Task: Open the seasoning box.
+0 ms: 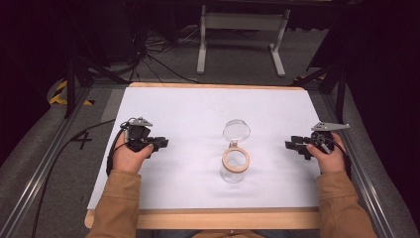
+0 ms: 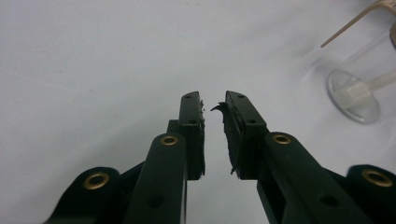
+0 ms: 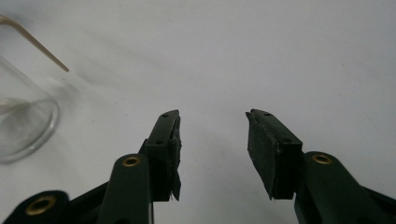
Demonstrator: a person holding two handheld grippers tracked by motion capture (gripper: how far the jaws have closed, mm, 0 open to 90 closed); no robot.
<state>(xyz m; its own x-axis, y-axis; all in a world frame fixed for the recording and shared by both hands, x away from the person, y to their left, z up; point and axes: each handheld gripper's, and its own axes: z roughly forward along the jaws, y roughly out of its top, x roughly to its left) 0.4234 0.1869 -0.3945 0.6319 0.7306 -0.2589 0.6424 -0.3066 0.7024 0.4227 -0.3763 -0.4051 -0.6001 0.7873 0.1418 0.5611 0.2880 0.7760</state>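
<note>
A clear glass jar [image 1: 234,168] with a tan ring at its mouth stands in the middle of the white sheet [image 1: 198,109]. Its round glass lid [image 1: 236,130] is swung open behind it on a hinge. My left gripper [image 1: 161,144] rests on the sheet well left of the jar, jaws a narrow gap apart and holding nothing [image 2: 213,100]. My right gripper [image 1: 290,145] sits to the jar's right, open wider and also holding nothing [image 3: 212,116]. The jar's glass wall shows at the right edge of the left gripper view [image 2: 356,95] and at the left edge of the right gripper view [image 3: 23,123].
The sheet lies on a wooden table whose front edge [image 1: 223,218] is nearest the person. Metal frame rails [image 1: 44,168] run along both sides. Beyond the far edge are cables [image 1: 148,54] on the floor and a white stand [image 1: 242,29].
</note>
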